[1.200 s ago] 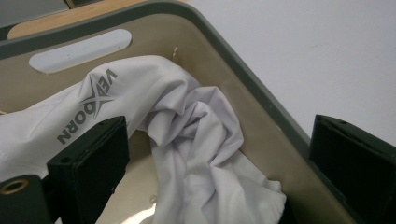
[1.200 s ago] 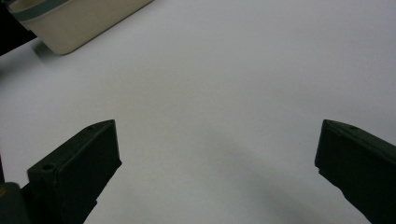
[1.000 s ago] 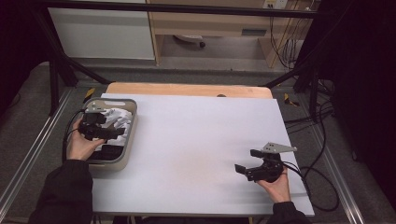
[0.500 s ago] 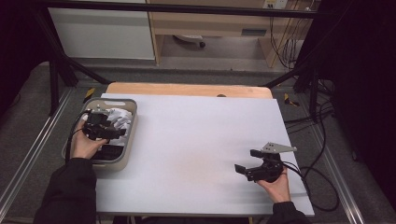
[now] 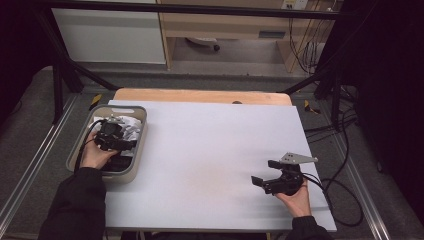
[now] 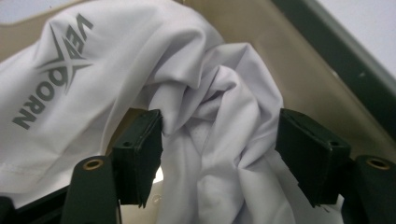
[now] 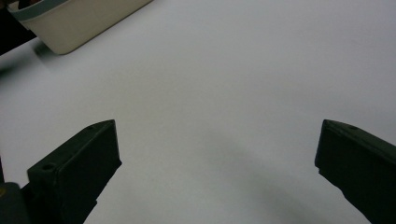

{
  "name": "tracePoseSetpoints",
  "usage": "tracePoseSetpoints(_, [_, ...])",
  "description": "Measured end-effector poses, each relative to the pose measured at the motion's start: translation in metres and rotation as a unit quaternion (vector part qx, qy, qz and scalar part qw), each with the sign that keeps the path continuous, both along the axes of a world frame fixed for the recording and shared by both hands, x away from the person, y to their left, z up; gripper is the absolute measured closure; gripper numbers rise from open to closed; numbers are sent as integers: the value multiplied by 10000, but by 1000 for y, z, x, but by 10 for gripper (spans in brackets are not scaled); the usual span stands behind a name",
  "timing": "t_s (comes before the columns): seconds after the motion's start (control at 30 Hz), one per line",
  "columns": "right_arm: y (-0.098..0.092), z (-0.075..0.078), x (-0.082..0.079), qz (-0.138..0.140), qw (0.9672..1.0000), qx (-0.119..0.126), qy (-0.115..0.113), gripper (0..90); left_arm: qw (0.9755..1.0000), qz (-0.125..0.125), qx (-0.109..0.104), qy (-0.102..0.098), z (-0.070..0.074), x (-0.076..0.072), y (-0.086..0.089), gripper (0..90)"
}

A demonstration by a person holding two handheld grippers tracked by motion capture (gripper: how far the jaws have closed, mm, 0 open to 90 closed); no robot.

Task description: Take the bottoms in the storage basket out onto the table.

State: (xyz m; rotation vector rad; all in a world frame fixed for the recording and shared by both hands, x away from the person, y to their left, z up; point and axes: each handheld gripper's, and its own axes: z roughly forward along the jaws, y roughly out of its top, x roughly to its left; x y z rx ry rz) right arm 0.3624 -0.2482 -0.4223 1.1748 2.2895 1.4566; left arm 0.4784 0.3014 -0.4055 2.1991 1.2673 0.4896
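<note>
A beige bin (image 5: pixel 140 150) sits at the table's left edge with a crumpled white cloth (image 5: pixel 128 128) inside. The cloth (image 6: pixel 219 107) carries grey lettering on one fold. My left gripper (image 5: pixel 116 136) is down in the bin, open, its jaws either side of a bunched fold of the cloth (image 6: pixel 219 140). My right gripper (image 5: pixel 264 176) rests low over the white table surface at the front right, open, with nothing between its jaws; its own view looks across bare table (image 7: pixel 224 93) toward the bin (image 7: pixel 70 23).
The white table top (image 5: pixel 215 150) spans the middle, with a wooden strip (image 5: pixel 200 96) along its far edge. Black cables (image 5: pixel 340 185) trail off the right side. Metal frame legs and a cabinet stand beyond the table.
My left gripper has moved a little farther along inside the bin, over the white cloth. The right gripper has stayed put.
</note>
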Motion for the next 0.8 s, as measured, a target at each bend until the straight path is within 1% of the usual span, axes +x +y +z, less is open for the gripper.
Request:
tracePoseSetpoints(0.1, [0, 0, 0, 3, 10000, 2, -10, 6, 9999, -7, 105, 50, -3, 1, -3, 325])
tracePoseSetpoints(0.23, [0, 0, 0, 3, 10000, 3, -13, 6, 9998, 7, 156, 134, -5, 2, -4, 355])
tracePoseSetpoints(0.33, [-1, 0, 0, 8, 10000, 3, -23, 6, 9995, 45, 163, 277, -7, 3, -3, 392])
tracePoseSetpoints(0.37, [-1, 0, 0, 8, 10000, 3, -23, 6, 9993, 73, 167, 333, -8, 3, -3, 392])
tracePoseSetpoints(0.43, [-1, 0, 0, 10, 10000, 7, -24, 6, 9989, 81, 172, 423, -9, 5, -2, 430])
tracePoseSetpoints(0.5, [-1, 1, 0, 8, 10000, 6, -22, 6, 9989, 71, 153, 443, -10, 5, -2, 445])
tracePoseSetpoints(0.63, [-1, 1, 0, 14, 10000, 5, -26, 6, 9986, 43, 199, 484, -11, 5, -3, 475])
tracePoseSetpoints(0.67, [-1, 1, 0, 9, 10000, 8, -23, 6, 9984, 37, 196, 523, -12, 5, -2, 509])
tracePoseSetpoints(0.73, [-1, 1, 0, 10, 10000, 9, -27, 6, 9982, 34, 205, 566, -12, 6, -2, 534])
tracePoseSetpoints(0.8, [-1, 1, 0, 6, 10000, 8, -21, 6, 9981, 29, 223, 569, -13, 6, -2, 548])
